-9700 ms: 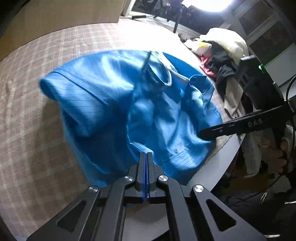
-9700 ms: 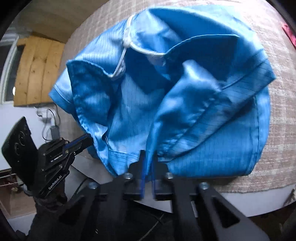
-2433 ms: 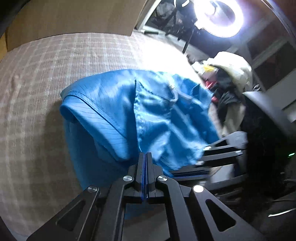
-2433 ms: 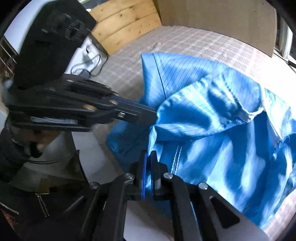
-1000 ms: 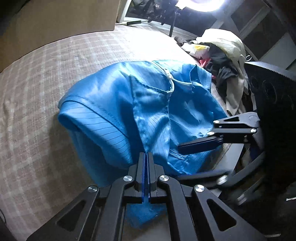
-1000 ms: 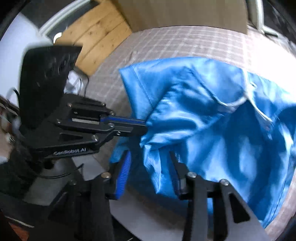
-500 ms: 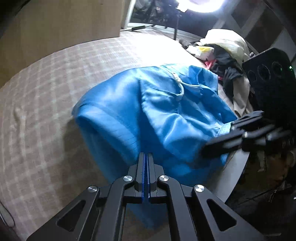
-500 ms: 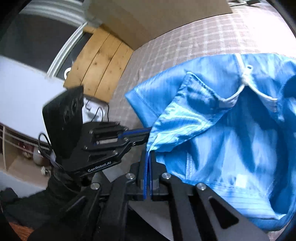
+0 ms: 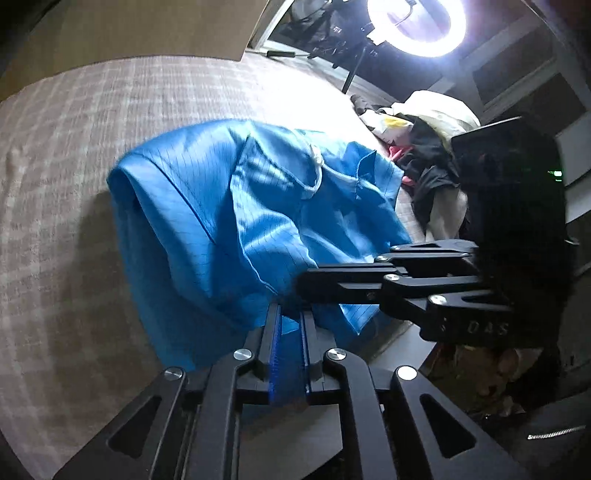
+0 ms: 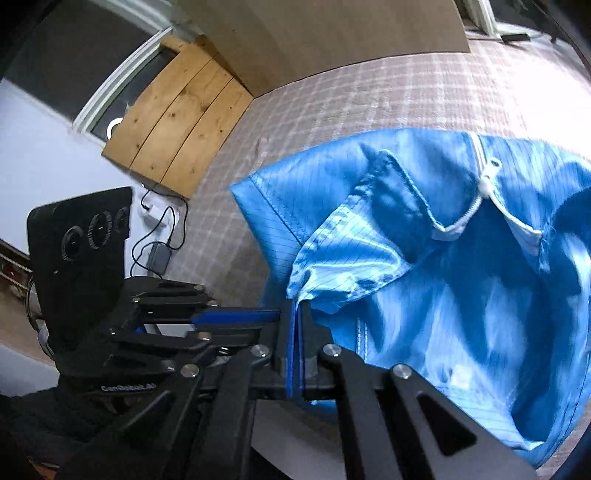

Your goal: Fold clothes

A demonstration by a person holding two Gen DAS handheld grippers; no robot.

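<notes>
A shiny blue zip jacket (image 9: 229, 229) lies bunched on the checked table cover (image 9: 74, 147), its white zipper (image 9: 314, 173) facing up. My left gripper (image 9: 290, 314) is at the jacket's near hem, jaws a little apart with blue cloth between them. My right gripper (image 10: 297, 306) is shut on a fold of the jacket (image 10: 443, 288) at its near edge. The two grippers meet tip to tip: the right one (image 9: 310, 284) crosses the left wrist view, and the left one (image 10: 273, 315) reaches in from the left in the right wrist view.
A pile of other clothes (image 9: 424, 147) lies at the table's far right. A ring light (image 9: 417, 26) glares behind it. The table's near edge (image 9: 391, 343) runs under the grippers. A wooden board (image 10: 177, 122) and a charger with cables (image 10: 159, 254) lie beyond the left side.
My left gripper's jaws have parted slightly from fully shut. The right gripper, which opened a second ago and shut again, has come in to meet the left at the hem.
</notes>
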